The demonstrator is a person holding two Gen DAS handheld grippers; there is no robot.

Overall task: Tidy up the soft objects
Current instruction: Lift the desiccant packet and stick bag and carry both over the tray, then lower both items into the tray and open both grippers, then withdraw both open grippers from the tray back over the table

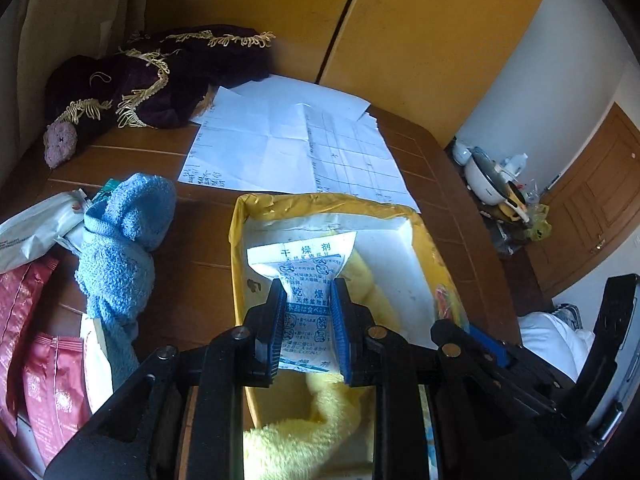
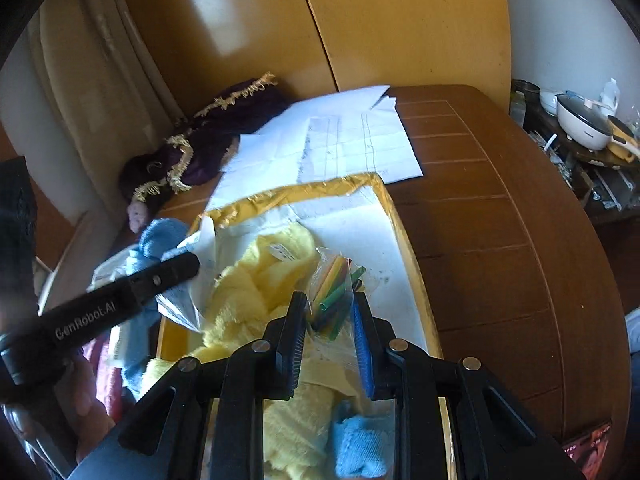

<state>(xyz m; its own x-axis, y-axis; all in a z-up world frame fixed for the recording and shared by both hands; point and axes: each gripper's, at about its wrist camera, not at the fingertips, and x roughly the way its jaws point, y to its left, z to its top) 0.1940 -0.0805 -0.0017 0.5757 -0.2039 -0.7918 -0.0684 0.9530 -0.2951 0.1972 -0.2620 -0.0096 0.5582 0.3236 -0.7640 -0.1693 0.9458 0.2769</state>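
Left gripper (image 1: 309, 300): we hold the white desiccant sachet with blue print (image 1: 306, 280), clamped, its long axis along the fingers, over the yellow-rimmed white box (image 1: 420, 224).
Right gripper (image 2: 330, 320): jaws part-open around the clear bag of coloured sticks (image 2: 334, 284); contact unclear.
Nearer hand: left.
Waiting: blue knitted cloth (image 1: 120, 248) on the bench (image 1: 192, 280).
Hidden: box floor under the yellow fleece towel (image 2: 256, 292).

The left hand-held gripper (image 1: 308, 304) fills the lower middle of its own view, its two blue-padded fingers (image 1: 341, 324) closed in on a white packet (image 1: 304, 276) pinched between them. The right hand-held gripper (image 2: 330, 328) sits low and centred in its view, fingers (image 2: 362, 344) parted around a clear bag of coloured sticks (image 2: 334, 284), contact unclear. A hand (image 2: 86, 396) shows at lower left.
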